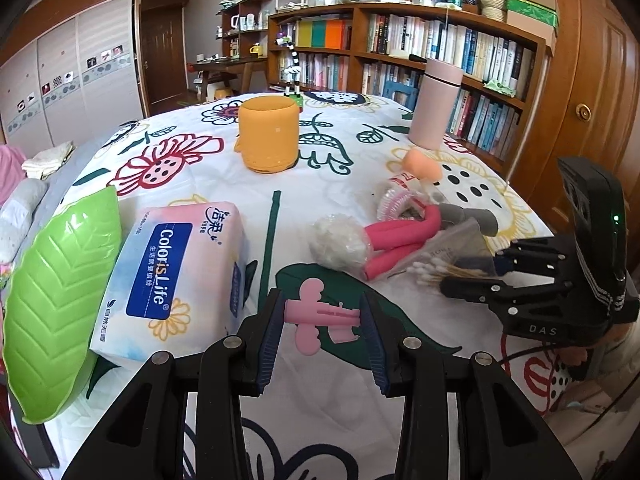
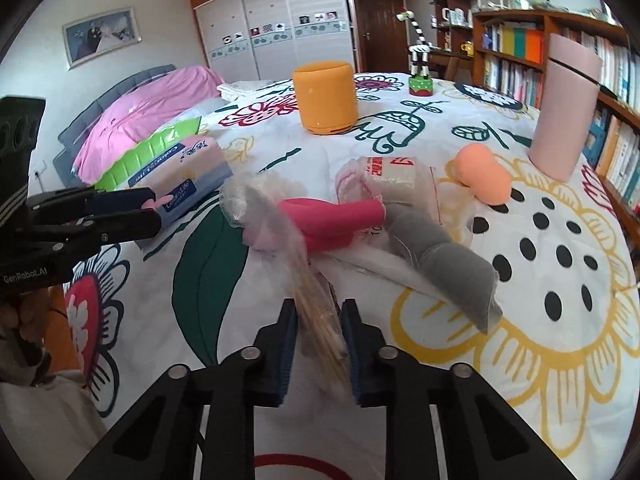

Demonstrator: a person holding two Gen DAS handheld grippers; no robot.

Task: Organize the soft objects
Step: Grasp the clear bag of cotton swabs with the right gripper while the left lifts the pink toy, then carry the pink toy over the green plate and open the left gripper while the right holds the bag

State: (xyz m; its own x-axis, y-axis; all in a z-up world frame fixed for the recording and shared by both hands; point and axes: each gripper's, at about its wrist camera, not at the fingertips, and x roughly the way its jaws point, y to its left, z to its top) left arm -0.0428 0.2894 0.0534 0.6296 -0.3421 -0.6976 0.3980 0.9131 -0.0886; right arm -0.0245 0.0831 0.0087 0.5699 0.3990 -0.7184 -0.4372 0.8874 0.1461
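Observation:
My left gripper (image 1: 322, 316) is shut on a small pink plastic clip (image 1: 308, 336), held just above the flowered cloth (image 1: 320, 184). The same gripper (image 2: 154, 206) appears at the left of the right wrist view. My right gripper (image 2: 320, 320) is shut on a clear bag of cotton swabs (image 2: 316, 300); it (image 1: 460, 274) also shows at the right of the left wrist view, with the swabs (image 1: 428, 272) sticking out. A heap beyond holds pink foam rollers (image 2: 336, 216), grey foam rollers (image 2: 448, 256), a crumpled plastic bundle (image 1: 340, 240) and a peach sponge (image 2: 484, 176).
A tissue pack (image 1: 180, 280) lies beside a green leaf-shaped tray (image 1: 60, 312) at the left. An orange cup (image 1: 270, 136) and a tall pink cylinder (image 1: 436, 104) stand farther back. A striped toy figure (image 2: 420, 60) stands at the far edge. Bookshelves (image 1: 460, 48) line the right.

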